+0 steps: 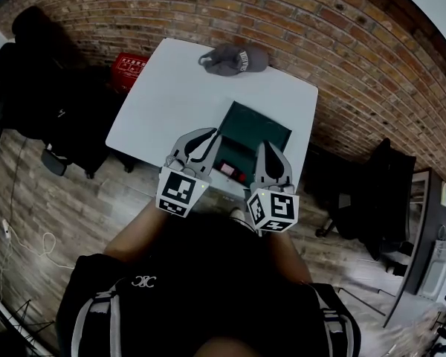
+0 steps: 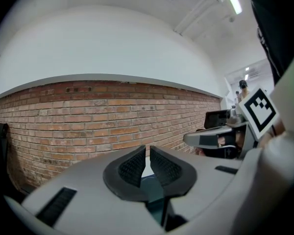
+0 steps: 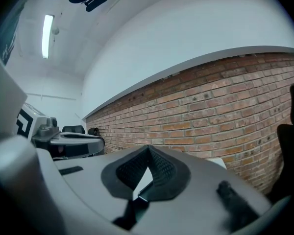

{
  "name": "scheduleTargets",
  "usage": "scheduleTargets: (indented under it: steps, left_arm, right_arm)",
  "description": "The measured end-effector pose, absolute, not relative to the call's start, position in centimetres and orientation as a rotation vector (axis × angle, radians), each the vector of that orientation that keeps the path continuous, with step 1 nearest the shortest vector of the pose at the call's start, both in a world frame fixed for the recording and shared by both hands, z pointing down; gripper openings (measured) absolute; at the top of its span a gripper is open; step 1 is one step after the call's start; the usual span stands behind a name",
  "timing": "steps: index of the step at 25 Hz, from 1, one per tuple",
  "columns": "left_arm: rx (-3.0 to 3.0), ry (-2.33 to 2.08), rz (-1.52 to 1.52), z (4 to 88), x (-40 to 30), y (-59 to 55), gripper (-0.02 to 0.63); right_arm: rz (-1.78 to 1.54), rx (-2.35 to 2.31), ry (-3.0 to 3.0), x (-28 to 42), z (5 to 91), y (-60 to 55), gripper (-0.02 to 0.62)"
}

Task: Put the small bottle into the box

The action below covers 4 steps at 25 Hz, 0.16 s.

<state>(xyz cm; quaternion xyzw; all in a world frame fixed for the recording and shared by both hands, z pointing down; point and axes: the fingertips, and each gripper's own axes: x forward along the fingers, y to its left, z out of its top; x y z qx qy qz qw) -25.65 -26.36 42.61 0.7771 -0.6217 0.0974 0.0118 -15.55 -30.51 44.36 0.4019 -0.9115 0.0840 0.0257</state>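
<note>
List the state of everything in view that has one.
left gripper, shut, nothing between the jaws
right gripper, shut, nothing between the jaws
box, open, flat on the table
cap, lying at the table's far edge

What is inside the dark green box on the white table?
The box shows a bare dark green floor and a small red-and-white item at its near edge, too small to identify. The left tongs and right tongs cover its near corners.

Box (image 1: 262, 127) near side hidden, red item (image 1: 233, 171) indistinct
</note>
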Motion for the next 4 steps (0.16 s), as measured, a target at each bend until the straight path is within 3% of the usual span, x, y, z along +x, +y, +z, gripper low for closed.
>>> scheduleTargets:
  steps: [4]
  left_arm:
    - [2.410,-1.952,0.298,42.64,-26.13,-26.37,0.037]
  right_arm:
    - [0.252,1.230,-2.825,-16.08,44.32,-30.48,0.029]
